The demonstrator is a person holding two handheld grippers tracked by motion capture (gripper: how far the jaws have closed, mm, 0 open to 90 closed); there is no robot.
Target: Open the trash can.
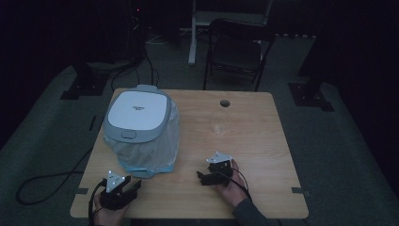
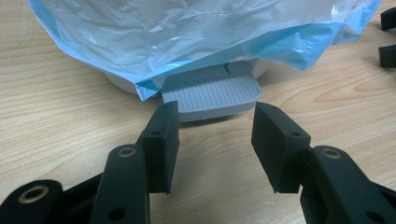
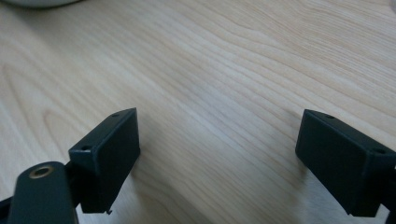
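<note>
Wooden table [image 1: 254, 141], white-lidded bin [image 1: 139, 115] in crinkled blue-edged bag [image 2: 187, 42], grey pedal [image 2: 212, 91], both grippers [image 2: 215, 140] [image 3: 219, 158] agape, empty

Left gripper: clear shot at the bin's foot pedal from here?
Probably yes. The left gripper is open and aimed at the grey foot pedal, with bare table between them. The blue bag liner overhangs the pedal's back edge only, so the front lip looks free.

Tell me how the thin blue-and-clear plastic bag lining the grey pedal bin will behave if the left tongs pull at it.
The thin blue-and-clear plastic bag is crinkled and drapes in folds, so it will probably be floppy and very light. Its glossy film may slip between the open left tongs. It hangs over the grey pedal bin, so pulling it should stretch or slide the bag rather than shift the bin.
</note>
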